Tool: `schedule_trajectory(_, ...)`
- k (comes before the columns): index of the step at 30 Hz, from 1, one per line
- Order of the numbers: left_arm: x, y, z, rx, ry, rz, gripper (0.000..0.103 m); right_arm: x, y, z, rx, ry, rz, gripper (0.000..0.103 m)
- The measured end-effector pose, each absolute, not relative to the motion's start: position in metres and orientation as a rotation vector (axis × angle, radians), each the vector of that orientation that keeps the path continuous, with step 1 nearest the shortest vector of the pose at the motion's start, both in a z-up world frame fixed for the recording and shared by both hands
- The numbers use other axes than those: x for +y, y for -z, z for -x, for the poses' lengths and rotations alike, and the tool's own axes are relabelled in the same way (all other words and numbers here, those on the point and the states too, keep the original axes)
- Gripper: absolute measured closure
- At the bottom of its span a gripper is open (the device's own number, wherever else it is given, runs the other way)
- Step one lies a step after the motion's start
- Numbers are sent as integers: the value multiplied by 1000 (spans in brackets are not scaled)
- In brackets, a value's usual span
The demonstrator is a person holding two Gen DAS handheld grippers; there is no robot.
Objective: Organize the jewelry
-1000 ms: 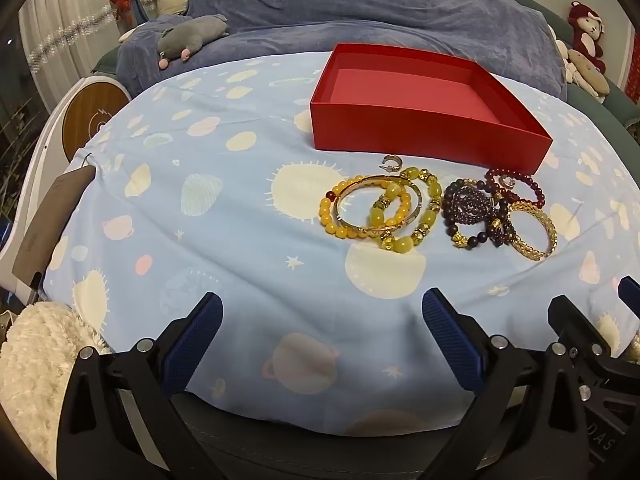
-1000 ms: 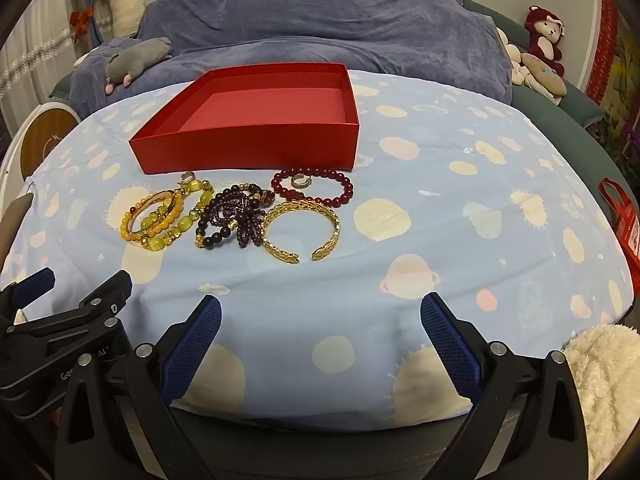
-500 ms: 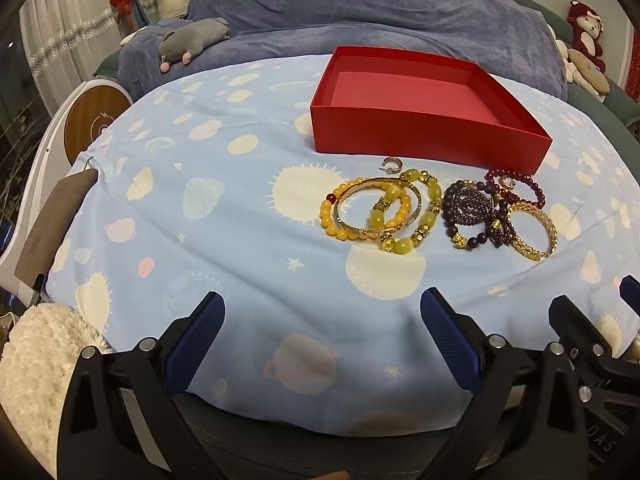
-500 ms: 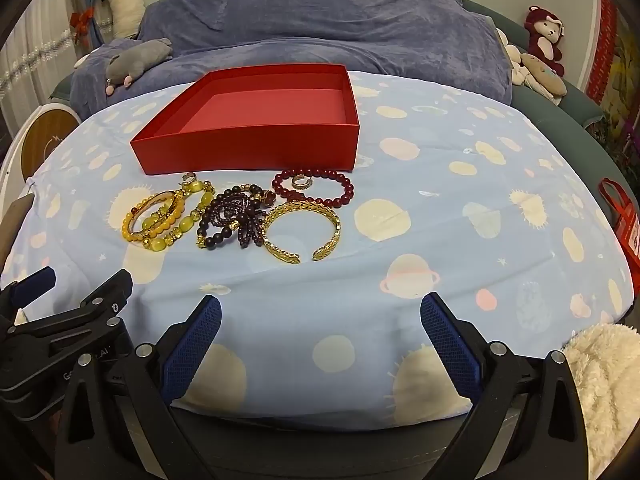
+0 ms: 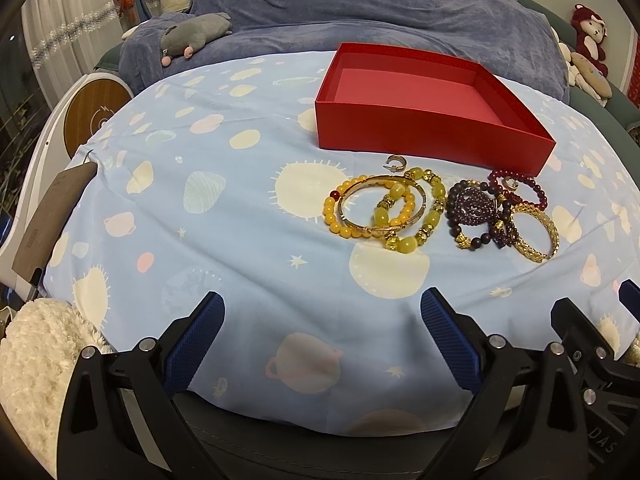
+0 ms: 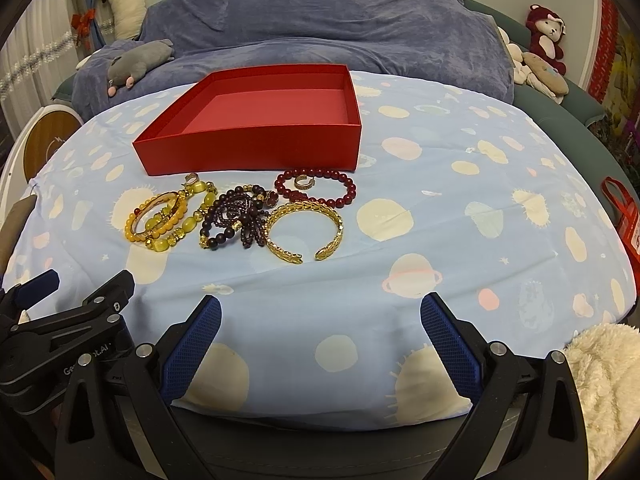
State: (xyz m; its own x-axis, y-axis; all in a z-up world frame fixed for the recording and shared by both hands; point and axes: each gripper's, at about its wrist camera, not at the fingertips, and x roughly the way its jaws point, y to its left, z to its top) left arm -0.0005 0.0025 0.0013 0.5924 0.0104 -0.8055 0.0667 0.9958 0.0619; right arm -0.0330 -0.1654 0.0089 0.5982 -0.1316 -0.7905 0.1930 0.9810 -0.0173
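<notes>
Pale blue sheet [image 6: 440, 240] with planets and suns covers the bed in front of us, and both our tools hang low over its near edge. Our left tool [image 5: 322, 340] has its blue pads spread wide, nothing between them. Our right tool [image 6: 320, 340] is just as wide apart and just as empty, with the left one poking in at its lower left corner.

Moving out across the sheet, we reach the jewelry, all in one loose cluster. Nearest sits the gold cuff [image 6: 306, 232], its gap turned toward us. Touching its left side is the tangle of dark purple beads [image 6: 234, 220], then the yellow bead bracelets [image 5: 384, 210] with a gold bangle [image 5: 362, 208] lying across them. Just behind the cuff we see the red bead bracelet [image 6: 320, 190], a small ring [image 6: 303, 181] resting inside its loop. Another small hoop [image 5: 395, 161] lies behind the yellow beads.

Right behind the cluster stands the open red box [image 6: 256, 148], nothing in it. Farther back, a blue blanket [image 6: 320, 28] is heaped up, with a grey plush toy [image 6: 138, 62] on its left.
</notes>
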Motion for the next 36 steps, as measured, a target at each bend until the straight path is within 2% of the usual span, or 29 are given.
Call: schedule_trajectory(36, 3, -1, 1, 932, 32, -91, 9, -164, -9, 35, 904, 182, -75, 7)
